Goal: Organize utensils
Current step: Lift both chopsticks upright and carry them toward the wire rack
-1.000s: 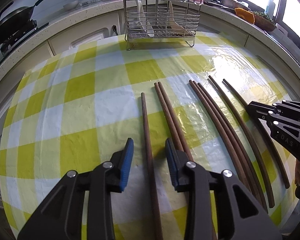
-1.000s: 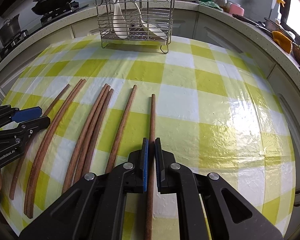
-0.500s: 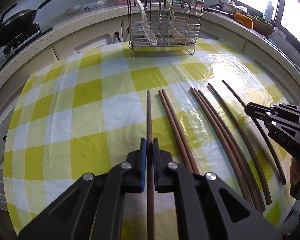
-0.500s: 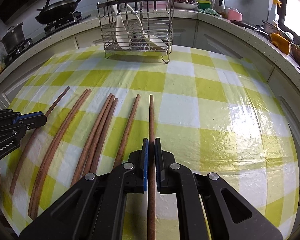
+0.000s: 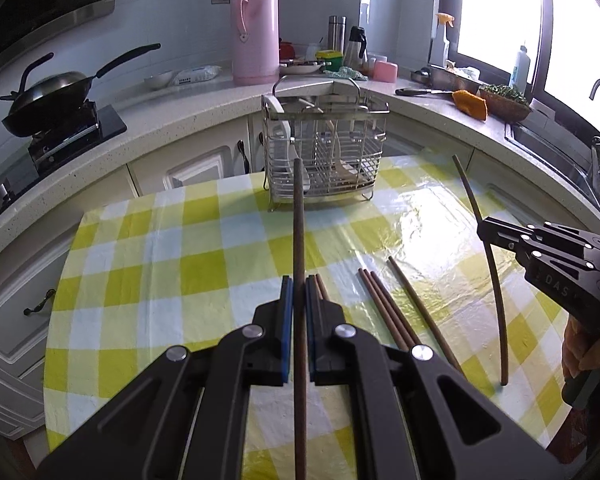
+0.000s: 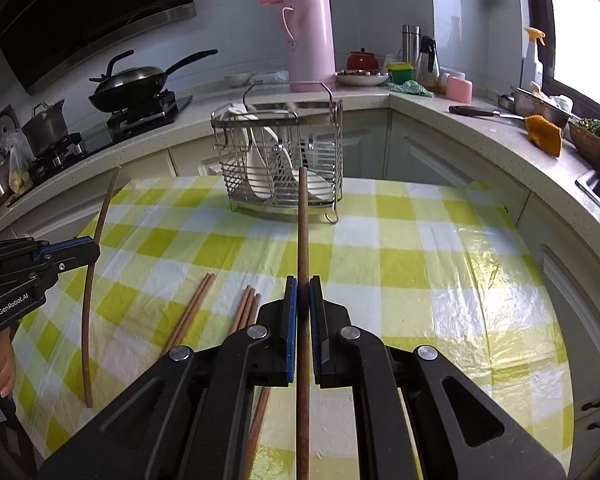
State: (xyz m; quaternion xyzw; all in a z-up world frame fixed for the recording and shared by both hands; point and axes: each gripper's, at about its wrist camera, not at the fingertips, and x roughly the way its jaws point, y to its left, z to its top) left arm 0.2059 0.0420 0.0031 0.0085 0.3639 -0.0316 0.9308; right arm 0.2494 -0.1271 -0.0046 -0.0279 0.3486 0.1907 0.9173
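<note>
My left hand-held gripper (image 5: 296, 300) is clamped on one chopstick (image 5: 299, 240), my right hand-held gripper (image 6: 302, 300) on another (image 6: 303, 240). Both sticks point to twelve o'clock, straight at the rack (image 6: 280, 160) at the desk's (image 6: 420, 280) far edge; neither hand looks nearer.

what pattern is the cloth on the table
Yellow, pale green and white checks on the tablecloth, with a glossy sheen; it shows best in the right wrist view.

Loose chopsticks (image 5: 384, 304): near ends hidden beneath my left claw (image 5: 296, 300).
Held chopstick (image 6: 302, 280): cut off by the bottom edge.
Rack (image 6: 280, 160) contents: blurred.
</note>
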